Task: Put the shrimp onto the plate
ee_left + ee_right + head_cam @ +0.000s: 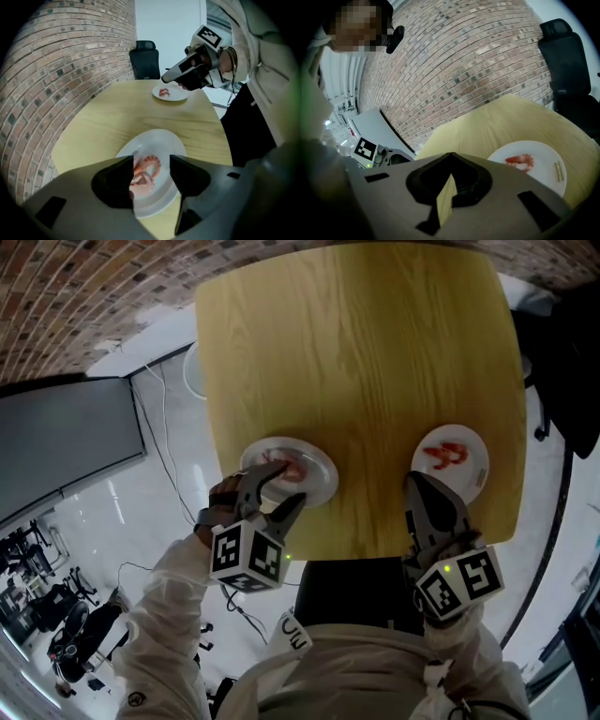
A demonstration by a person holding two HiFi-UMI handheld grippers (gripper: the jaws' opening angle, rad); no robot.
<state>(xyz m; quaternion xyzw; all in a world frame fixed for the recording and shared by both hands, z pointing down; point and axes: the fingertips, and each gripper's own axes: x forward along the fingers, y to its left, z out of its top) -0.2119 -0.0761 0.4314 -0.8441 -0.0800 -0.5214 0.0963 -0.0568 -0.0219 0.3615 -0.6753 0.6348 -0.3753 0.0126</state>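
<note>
Table: the wooden table (356, 362) carries two white plates, each with a shrimp on it.
Left plate: the left plate (323, 486) sits at about 7 o'clock on the table, near its edge.
Left shrimp: the left shrimp (292, 467) lies curled on the left plate, towards the plate's 12 o'clock side.
Left gripper: the left gripper (293, 480) hangs over the left plate, pointing steeply down. Its fingers are spread wide and the left shrimp shows in the gap between them, but they grip nothing.
Right plate: the right plate (473, 474) sits at about 4 o'clock on the table, holding the right shrimp (447, 454).
Right gripper: the right gripper (417, 486) is at the right plate's 7 o'clock, just short of its rim. Its fingers are drawn together at the tips with nothing between them.
Step in hand: both shrimp already rest on plates, so the placing looks done. The spread fingers over the left shrimp could mean a let-go or a coming pick, and I cannot tell which.
Next move: if it is a let-go, lift the left gripper straight up without dragging the shrimp. If it is a pick, lower it and close the fingers across the shrimp's body.
</note>
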